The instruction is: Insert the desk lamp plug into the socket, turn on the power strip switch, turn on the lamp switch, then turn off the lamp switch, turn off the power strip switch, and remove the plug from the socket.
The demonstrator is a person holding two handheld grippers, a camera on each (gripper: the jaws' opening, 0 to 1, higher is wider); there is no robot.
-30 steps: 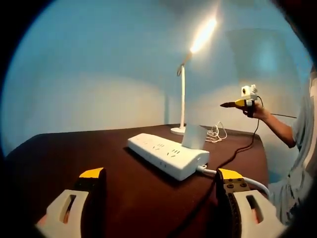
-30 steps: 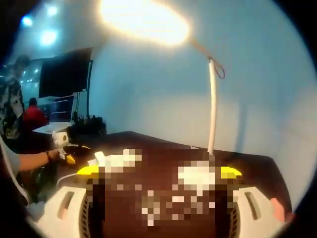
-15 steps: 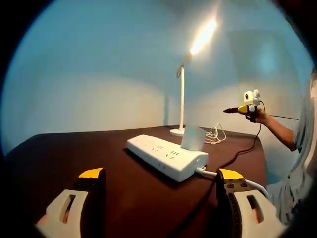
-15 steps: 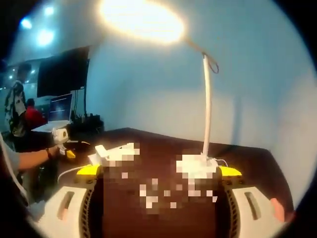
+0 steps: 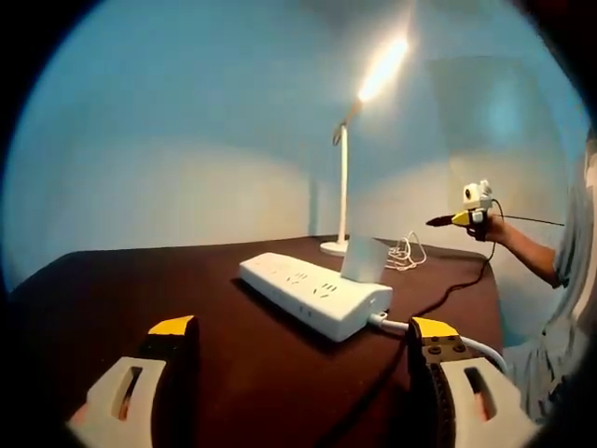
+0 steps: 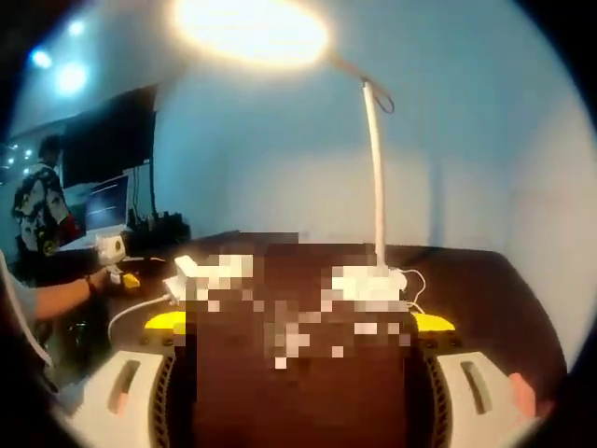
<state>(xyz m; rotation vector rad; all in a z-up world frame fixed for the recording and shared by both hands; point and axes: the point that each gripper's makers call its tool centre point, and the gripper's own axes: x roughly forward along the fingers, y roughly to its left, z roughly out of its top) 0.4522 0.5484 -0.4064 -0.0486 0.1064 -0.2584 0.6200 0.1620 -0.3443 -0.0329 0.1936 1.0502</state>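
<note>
Background: pale blue wall [image 5: 187, 121]; in the right gripper view, a dim area at the left with a dark screen [image 6: 107, 140] and a person [image 6: 42, 210] standing.
Surface: dark brown table [image 5: 140, 280], matte.
Power strip: white power strip [image 5: 312, 294], long and flat, lying near the middle of the table, several sockets visible on top; a white cable [image 5: 438, 331] leaves its near end.
Plug: white block-shaped plug [image 5: 364, 259], standing upright in the power strip, near the end closest to the lamp.
Lamp: white desk lamp [image 5: 343, 177], thin upright stem on a round base [image 5: 334, 247] at the far edge of the table; its slanted head [image 5: 382, 67] glows bright warm white. In the right gripper view the glow [image 6: 247, 28] spreads across the top.
Lamp cord: thin white cord [image 5: 406, 250], lying in loose loops beside the base.
Dark cable: black cable [image 5: 448, 289], trailing across the table toward the raised right gripper.
Left gripper: left gripper [image 5: 303, 327], yellow-tipped jaws spread wide apart, nothing between them, low over the near table.
Right gripper: right gripper [image 6: 294, 322], jaws apart with nothing held; from the left gripper view it is held in a hand [image 5: 490, 227] in the air, right of the lamp, well apart from the table.
</note>
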